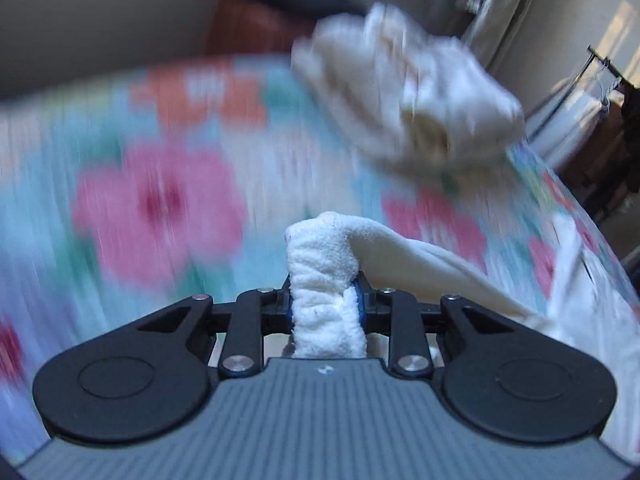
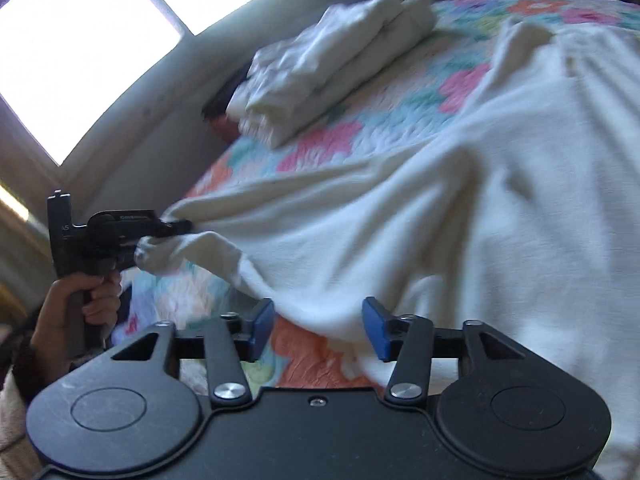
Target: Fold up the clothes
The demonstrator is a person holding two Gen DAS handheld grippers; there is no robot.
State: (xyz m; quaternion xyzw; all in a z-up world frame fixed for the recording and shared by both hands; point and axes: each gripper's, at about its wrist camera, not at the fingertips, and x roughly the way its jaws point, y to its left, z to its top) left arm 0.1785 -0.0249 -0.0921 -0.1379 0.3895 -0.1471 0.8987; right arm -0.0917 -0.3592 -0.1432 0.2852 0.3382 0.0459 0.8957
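Left wrist cam: left tool point(image 1: 326, 300) clamped on bunched edge of white garment point(image 2: 460, 208), which lies on flowery bed point(image 2: 340, 136). Right tool point(image 2: 318, 328) w/ jaws apart, cloth edge between, not pinched. Folded pile point(image 2: 332, 64) behind.

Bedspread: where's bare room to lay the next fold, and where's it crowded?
Free: the floral bedspread between the folded white pile and the cream garment, and the left stretch in the left wrist view. Crowded: the near right side, under the garment that the left gripper clamps.
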